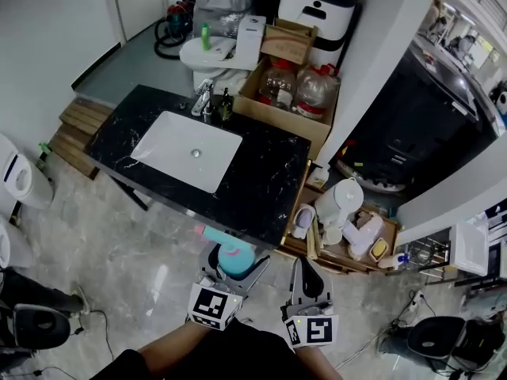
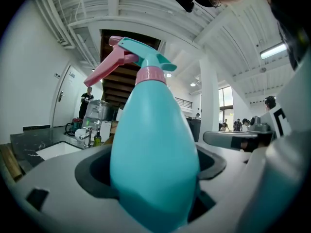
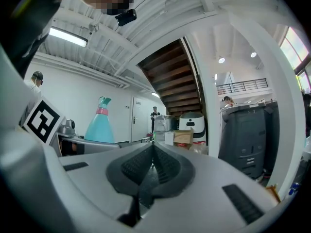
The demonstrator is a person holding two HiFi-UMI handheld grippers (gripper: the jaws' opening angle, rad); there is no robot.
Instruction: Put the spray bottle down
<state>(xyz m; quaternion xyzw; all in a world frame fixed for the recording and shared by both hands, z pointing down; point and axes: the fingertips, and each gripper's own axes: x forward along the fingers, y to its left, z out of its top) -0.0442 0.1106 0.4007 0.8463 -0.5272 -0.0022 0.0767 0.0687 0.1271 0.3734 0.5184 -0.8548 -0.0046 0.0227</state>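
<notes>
1. The left gripper (image 1: 238, 261) has its fingers clamped round the teal spray bottle (image 2: 153, 149) (pink trigger and collar). It is held upright at the near edge of the black desk (image 1: 265, 180).
2. The right gripper (image 3: 151, 154) is just beside it, with its fingers pressed together and nothing between them.

Tongs: two, left tongs (image 1: 235, 266) and right tongs (image 1: 304, 263), 6 o'clock.
Spray bottle (image 1: 230, 255): one, 6 o'clock.
Counter (image 1: 261, 188): one, centre.
Sink (image 1: 186, 149): one.
Tap (image 1: 202, 97): one.
Jugs (image 1: 279, 84): two, in one box (image 1: 277, 121), 12 o'clock.
Kettle (image 1: 341, 203): one, 4 o'clock.
Toilet (image 1: 207, 54): one, 12 o'clock.
</notes>
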